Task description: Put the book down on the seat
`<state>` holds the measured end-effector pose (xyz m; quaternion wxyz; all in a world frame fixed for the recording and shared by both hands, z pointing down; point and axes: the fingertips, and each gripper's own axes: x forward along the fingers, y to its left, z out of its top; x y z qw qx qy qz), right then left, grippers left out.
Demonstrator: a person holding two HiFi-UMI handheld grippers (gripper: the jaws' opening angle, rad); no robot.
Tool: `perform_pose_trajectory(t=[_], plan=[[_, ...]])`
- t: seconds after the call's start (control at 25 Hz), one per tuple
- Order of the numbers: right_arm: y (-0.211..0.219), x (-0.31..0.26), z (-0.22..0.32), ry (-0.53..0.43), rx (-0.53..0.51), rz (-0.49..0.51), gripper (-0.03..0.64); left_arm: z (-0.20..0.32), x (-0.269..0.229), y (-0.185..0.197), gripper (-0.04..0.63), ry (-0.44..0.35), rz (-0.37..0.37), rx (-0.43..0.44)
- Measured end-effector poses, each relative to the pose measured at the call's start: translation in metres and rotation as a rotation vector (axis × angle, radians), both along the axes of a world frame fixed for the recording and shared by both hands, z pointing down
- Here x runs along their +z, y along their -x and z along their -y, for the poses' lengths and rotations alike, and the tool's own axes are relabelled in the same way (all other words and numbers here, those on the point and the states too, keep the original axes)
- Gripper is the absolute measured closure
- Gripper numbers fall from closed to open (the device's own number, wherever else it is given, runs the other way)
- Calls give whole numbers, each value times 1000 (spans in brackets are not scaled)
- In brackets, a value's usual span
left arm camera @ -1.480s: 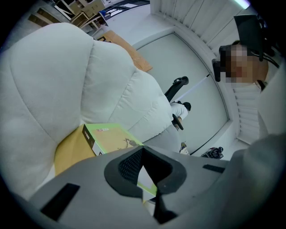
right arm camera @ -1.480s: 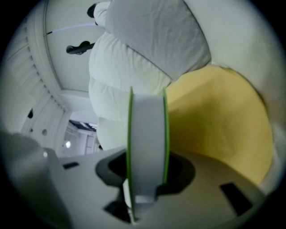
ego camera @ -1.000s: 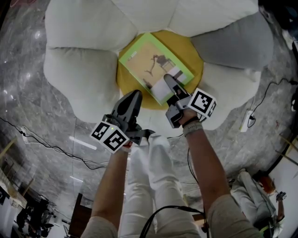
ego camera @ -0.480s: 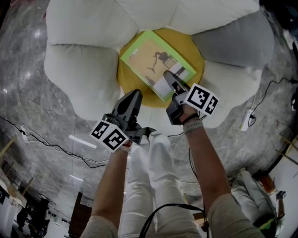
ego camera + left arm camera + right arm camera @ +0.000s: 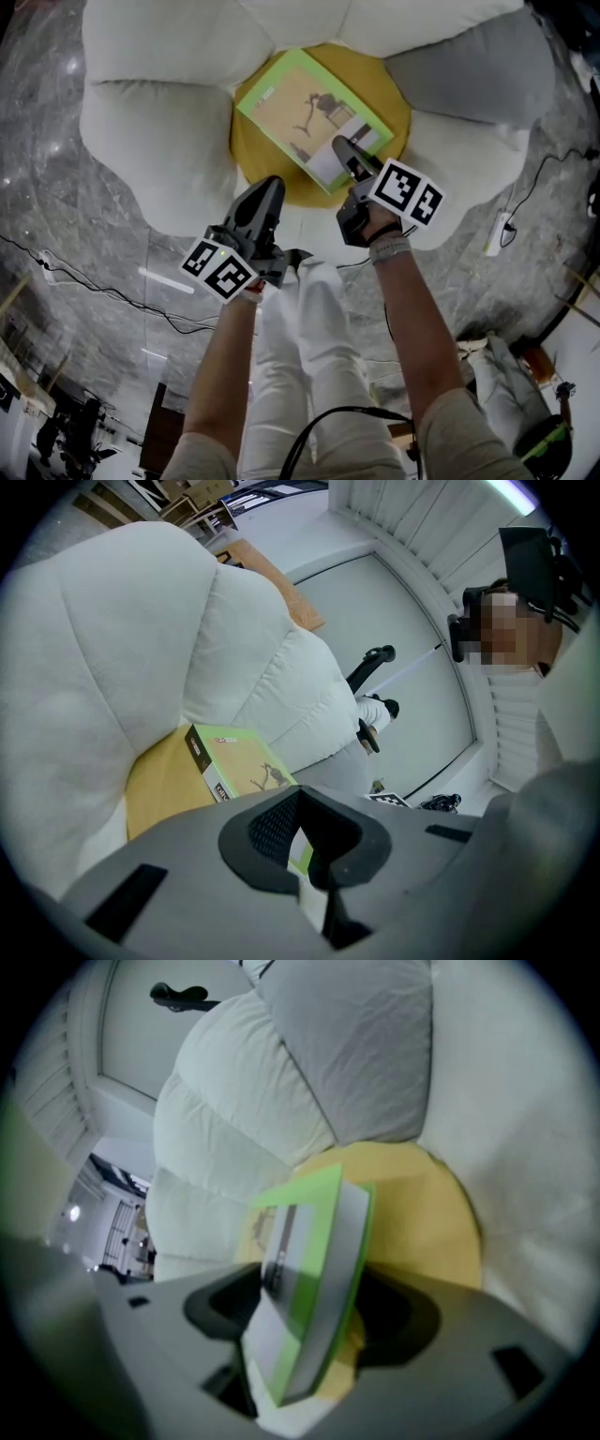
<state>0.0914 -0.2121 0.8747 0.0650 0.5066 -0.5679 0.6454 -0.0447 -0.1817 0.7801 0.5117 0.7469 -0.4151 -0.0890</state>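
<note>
Right gripper (image 5: 345, 150) stands with its jaws wide; they have just been opening, and the near corner of the book (image 5: 300, 108) sits between them with a gap on each side, so neither pad presses on it. Left gripper (image 5: 267, 187) is closed on nothing and hovers just short of the seat (image 5: 258, 164). I see the book lying on that yellow round middle, ringed by white cushions (image 5: 150, 150) and one grey cushion (image 5: 469, 80). Its green-bordered cover shows a dark figure on tan. The spine carries small print in my left gripper view, too small for me to read, and the cover's lettering is no clearer. From my right gripper view the book is edge-on and blurred, so only the pale page edge shows. My right gripper hides the near corner from above, so I cannot tell whether it rests on the seat.
</note>
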Motion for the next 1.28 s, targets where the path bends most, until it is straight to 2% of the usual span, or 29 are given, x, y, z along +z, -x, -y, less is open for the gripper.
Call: perform_pose_trajectory(t=[0.24, 0.6, 1.12, 1.28], plan=[[-11, 3, -13, 36, 65, 27, 319, 0, -3, 3, 574, 0, 1, -2], [-19, 3, -28, 27, 89, 18, 319, -3, -6, 5, 574, -12, -1, -6], [-27, -9, -53, -1, 107, -12, 319, -29, -15, 5, 574, -24, -9, 2], [-19, -16, -64, -19, 84, 9, 321, -35, -19, 9, 574, -26, -2, -1]])
